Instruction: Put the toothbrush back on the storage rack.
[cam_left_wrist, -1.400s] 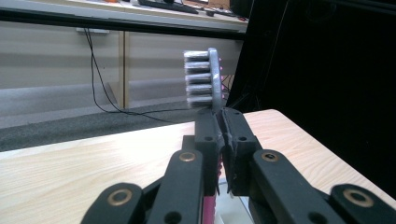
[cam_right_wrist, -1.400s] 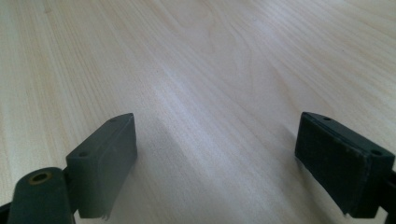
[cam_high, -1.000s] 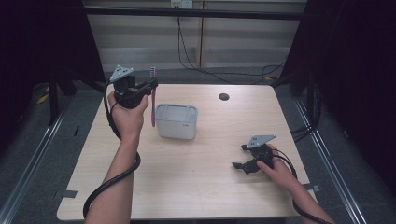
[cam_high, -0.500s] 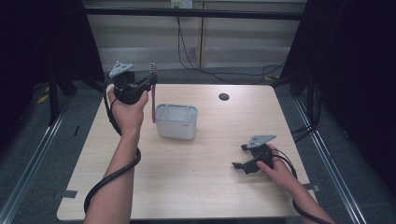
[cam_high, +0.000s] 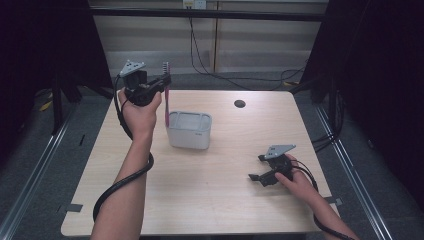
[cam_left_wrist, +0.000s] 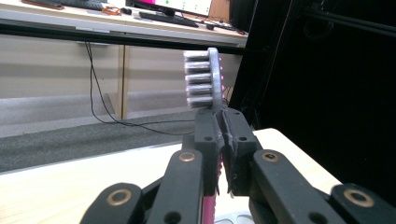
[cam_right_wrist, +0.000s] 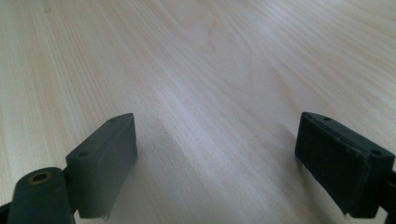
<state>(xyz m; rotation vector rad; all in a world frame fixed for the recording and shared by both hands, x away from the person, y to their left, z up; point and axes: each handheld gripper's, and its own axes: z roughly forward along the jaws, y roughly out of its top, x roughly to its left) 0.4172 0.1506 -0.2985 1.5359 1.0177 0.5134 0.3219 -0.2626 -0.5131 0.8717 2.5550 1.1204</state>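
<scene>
A pink toothbrush (cam_high: 167, 95) stands upright, bristles up, held high over the table's back left by my left gripper (cam_high: 164, 84), which is shut on its handle. In the left gripper view the brush head (cam_left_wrist: 204, 79) rises above the closed jaws of my left gripper (cam_left_wrist: 221, 144), grey bristles facing left. The brush's lower end hangs just left of a white-grey box (cam_high: 189, 130) standing on the table. My right gripper (cam_high: 257, 169) rests low on the table at the front right, open; in its own view my right gripper (cam_right_wrist: 215, 154) has bare wood between its jaws.
The light wooden table (cam_high: 210, 200) has a round black grommet hole (cam_high: 240, 104) near its back edge. Dark curtains flank both sides, and cables hang on the wall behind. Floor rails run along the table's left and right.
My left gripper has carried the toothbrush slightly right, nearer the box's left edge. The right gripper has stayed put.
</scene>
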